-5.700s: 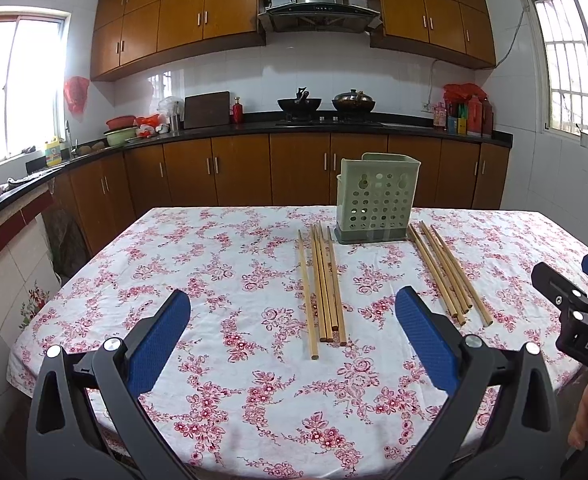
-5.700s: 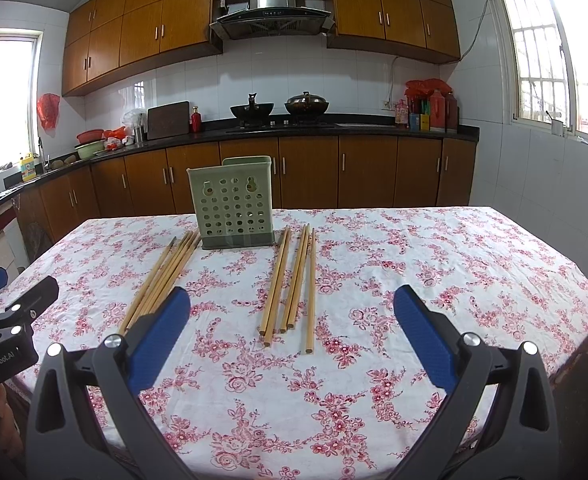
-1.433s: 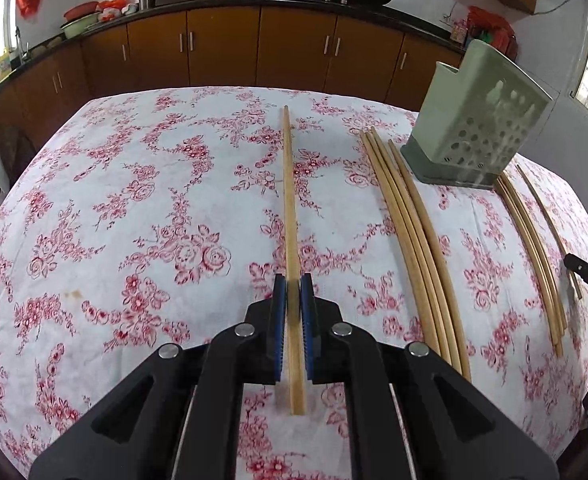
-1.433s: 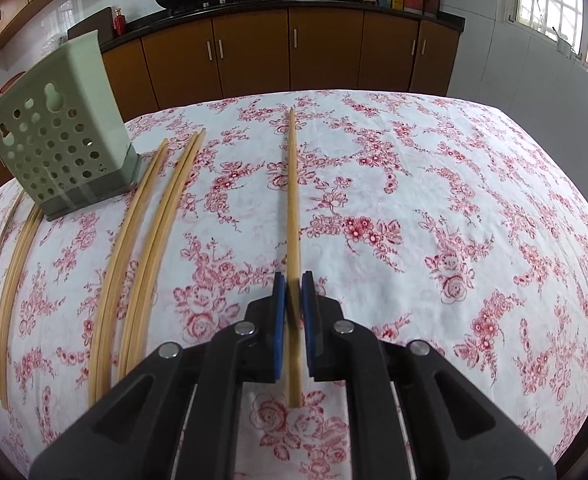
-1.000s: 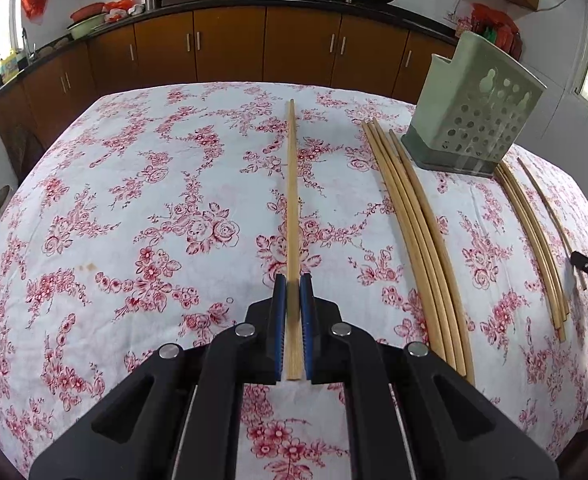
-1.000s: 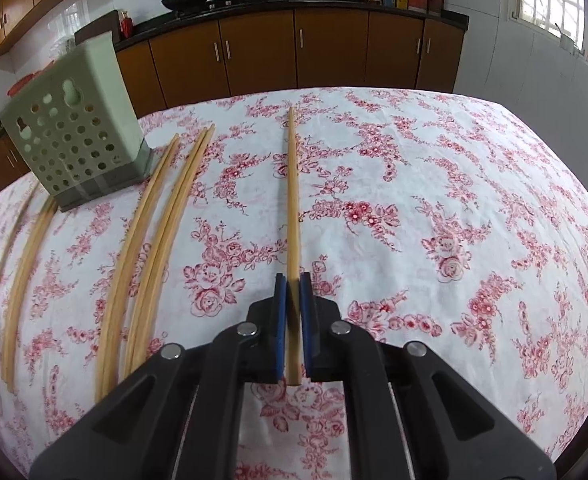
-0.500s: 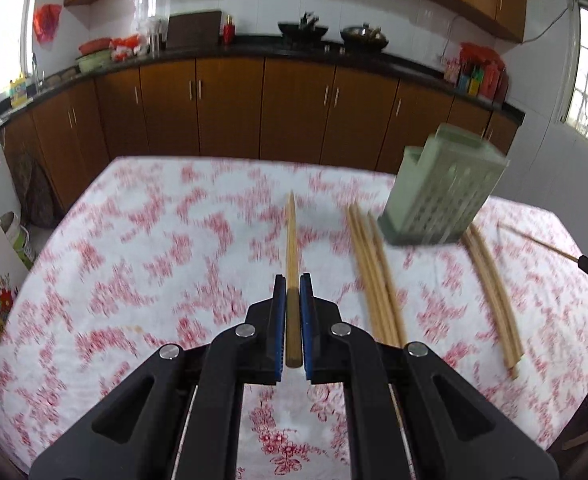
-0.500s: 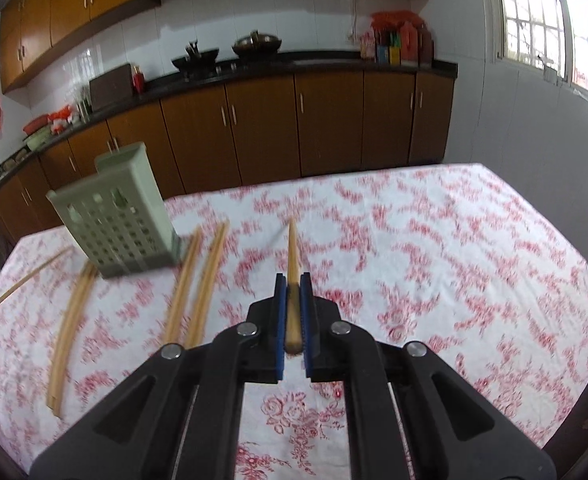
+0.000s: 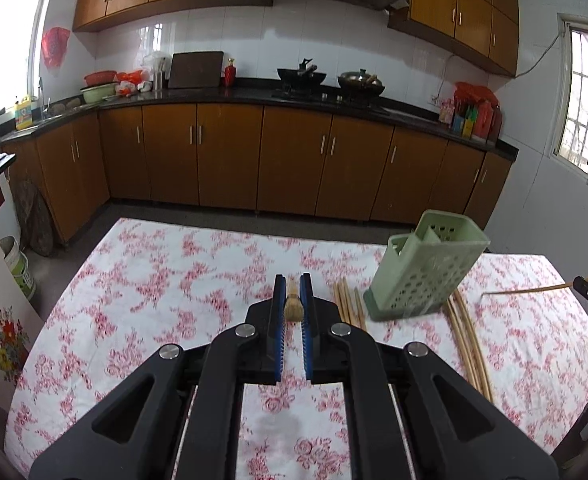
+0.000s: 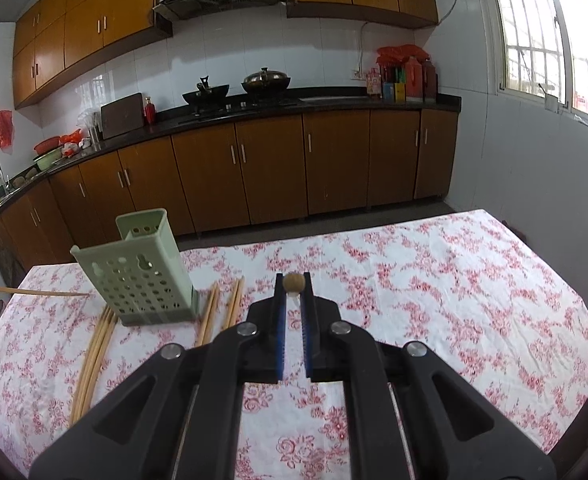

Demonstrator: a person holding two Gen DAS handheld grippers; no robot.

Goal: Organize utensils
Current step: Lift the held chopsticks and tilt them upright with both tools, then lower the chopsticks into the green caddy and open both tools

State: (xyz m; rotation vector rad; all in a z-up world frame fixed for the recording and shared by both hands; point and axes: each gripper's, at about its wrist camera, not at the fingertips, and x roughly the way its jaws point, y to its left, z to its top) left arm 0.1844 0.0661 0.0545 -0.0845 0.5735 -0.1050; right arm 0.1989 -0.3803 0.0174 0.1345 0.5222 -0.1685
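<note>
- Between the blue pads of the left tongs (image 9: pixel 293 300), one chopstick (image 9: pixel 293 309) is clamped, seen end-on and raised above the desk (image 9: pixel 153 280).
- A second chopstick (image 10: pixel 294 282) is clamped likewise in the right tongs (image 10: pixel 293 300).
- Each stick is judged light, stiff and smooth; a grip near the end may let it pivot.
- Beyond, the green holder (image 9: pixel 426 272) is seen on the desk, with loose chopsticks (image 9: pixel 468 344) lying beside it.

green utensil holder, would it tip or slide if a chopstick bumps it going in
The green utensil holder looks like thin perforated plastic and seems empty, so probably light and easy to shove. It is tall over a narrow base, so a knock near the rim could tip it. The tablecloth may add some grip.
</note>
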